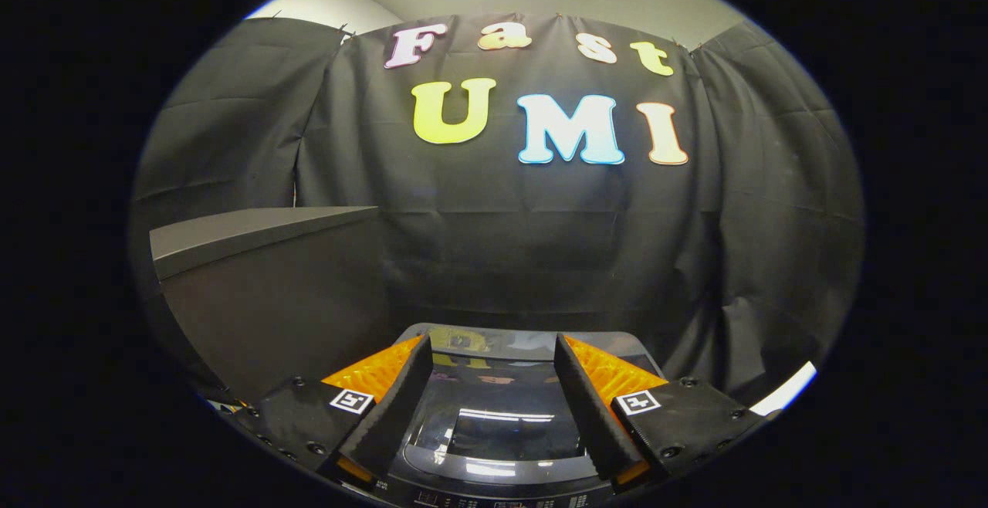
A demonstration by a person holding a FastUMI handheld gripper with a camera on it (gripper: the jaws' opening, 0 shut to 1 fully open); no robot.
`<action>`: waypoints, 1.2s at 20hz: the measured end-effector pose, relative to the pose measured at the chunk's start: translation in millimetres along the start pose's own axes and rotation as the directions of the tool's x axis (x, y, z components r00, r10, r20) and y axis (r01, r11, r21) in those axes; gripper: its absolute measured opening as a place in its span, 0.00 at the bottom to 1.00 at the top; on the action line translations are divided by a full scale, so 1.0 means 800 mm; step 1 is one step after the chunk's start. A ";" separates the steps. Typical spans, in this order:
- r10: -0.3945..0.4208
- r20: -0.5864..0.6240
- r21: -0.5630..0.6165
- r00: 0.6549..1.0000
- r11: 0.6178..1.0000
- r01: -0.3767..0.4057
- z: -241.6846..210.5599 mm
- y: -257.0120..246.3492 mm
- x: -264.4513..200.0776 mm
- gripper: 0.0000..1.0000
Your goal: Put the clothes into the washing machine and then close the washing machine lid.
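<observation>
Below, hand-held gripper (492,408): fingers spread wide, holding nothing, over glossy dark glass washing machine lid (494,415), closed; grey box-shaped cabinet (270,292) at ten o'clock.

I'm in a recording booth, black cloth wall (494,245) draped all round. Top-load washing machine (494,431) near, dark counter (262,238) left.

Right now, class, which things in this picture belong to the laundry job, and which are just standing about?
Belong to the job:
washing machine, below the gripper, its glass lid down
gripper, jaws open, holding nothing

Just standing about:
dark cabinet beside the machine
black cloth wall beyond
</observation>
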State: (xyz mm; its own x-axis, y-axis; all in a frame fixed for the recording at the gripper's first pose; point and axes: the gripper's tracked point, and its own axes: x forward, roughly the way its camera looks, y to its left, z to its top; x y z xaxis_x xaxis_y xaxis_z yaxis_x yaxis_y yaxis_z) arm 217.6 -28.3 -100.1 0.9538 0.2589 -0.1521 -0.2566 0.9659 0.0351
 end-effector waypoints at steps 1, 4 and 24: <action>0.000 -0.002 0.003 1.000 1.000 0.000 -0.002 0.001 0.000 0.98; -0.002 -0.015 0.013 1.000 1.000 0.002 -0.007 0.002 -0.002 0.98; -0.072 0.145 0.132 0.987 0.990 0.053 0.148 0.037 -0.222 0.96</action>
State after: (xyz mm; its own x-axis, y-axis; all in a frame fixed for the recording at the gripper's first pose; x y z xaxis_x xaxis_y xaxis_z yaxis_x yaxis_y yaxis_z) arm 59.0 -44.9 44.7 0.9824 0.1865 -0.0095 -0.1827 0.9706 0.1570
